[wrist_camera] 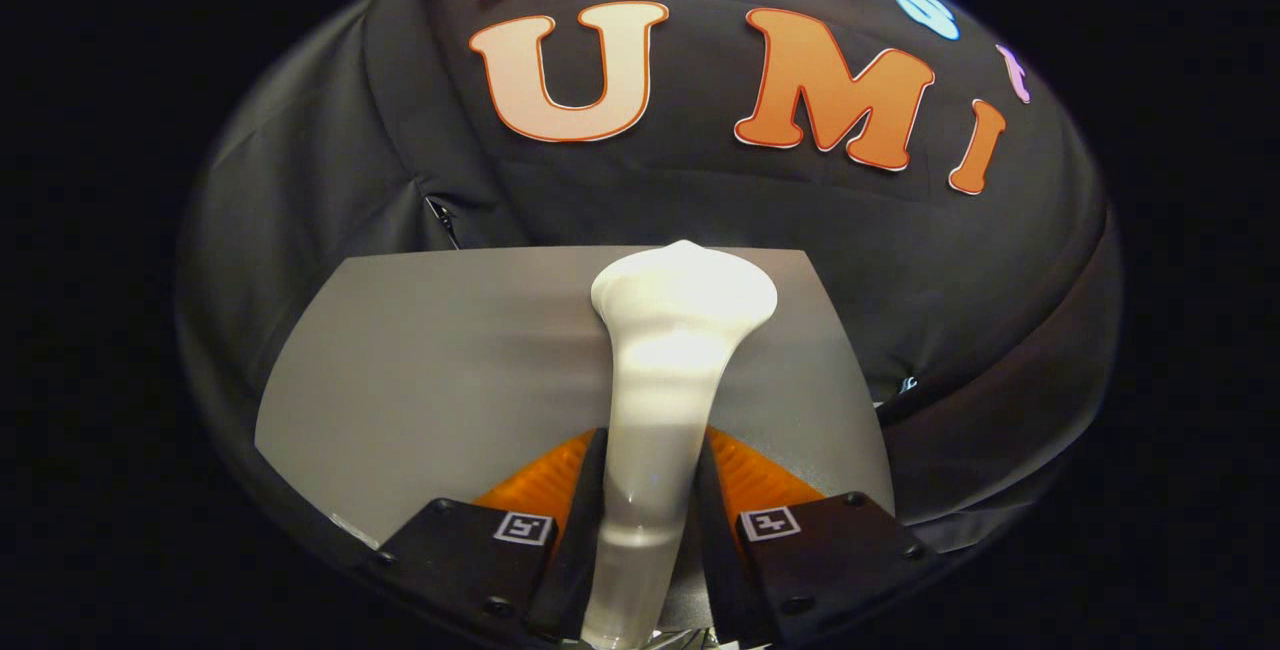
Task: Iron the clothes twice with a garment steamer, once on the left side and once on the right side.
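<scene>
The black cloth wall of the booth curves around the back of the scene, folds running down its left side, with a small metal clip or zip pull showing just above the far left corner of the desk. In front of it lies the grey desk, smooth and bare on both sides of the tool, its far edge running straight under the cloth. No garment can be made out here, only that flat grey surface.

Now the main player: the white garment steamer stands right down the middle, its narrow handle rising from between the fingers and flaring into a wide, rounded head that reaches the desk's far edge. The head points away from the camera, out beyond the fingertips, with a bright sheen along the neck.

And the gripper has it firmly: the fingers are drawn in close, one pressing on each side of the steamer's handle, no gap visible between pad and handle. Smallest of all, a square black-and-white marker sits on each finger's base.
</scene>
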`<state>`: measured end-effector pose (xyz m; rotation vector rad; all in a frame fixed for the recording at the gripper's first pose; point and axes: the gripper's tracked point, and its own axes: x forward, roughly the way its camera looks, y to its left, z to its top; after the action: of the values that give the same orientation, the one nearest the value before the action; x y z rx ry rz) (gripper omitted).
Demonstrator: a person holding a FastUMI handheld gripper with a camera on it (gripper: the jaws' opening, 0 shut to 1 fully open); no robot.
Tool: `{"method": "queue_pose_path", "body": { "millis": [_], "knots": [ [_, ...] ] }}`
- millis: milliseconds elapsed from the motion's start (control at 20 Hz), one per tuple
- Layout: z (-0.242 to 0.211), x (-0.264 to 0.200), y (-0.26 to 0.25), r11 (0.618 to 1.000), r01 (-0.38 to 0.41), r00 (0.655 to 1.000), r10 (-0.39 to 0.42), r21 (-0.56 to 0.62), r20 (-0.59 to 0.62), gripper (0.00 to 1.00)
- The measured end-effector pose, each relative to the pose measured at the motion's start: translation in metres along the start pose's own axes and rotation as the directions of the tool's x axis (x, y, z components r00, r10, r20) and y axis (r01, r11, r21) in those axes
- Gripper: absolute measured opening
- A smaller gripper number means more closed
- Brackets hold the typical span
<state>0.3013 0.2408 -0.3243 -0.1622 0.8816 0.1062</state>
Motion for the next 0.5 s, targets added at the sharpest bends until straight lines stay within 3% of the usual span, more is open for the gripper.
{"method": "queue_pose_path", "body": {
  "millis": [200,500],
  "knots": [
    [0.000,-0.004,0.008,0.998,-0.047,0.999,0.047,0.045,0.015,0.42],
    [0.012,-0.027,0.007,0.998,-0.054,0.994,0.050,0.035,0.100,0.42]
  ]
}}
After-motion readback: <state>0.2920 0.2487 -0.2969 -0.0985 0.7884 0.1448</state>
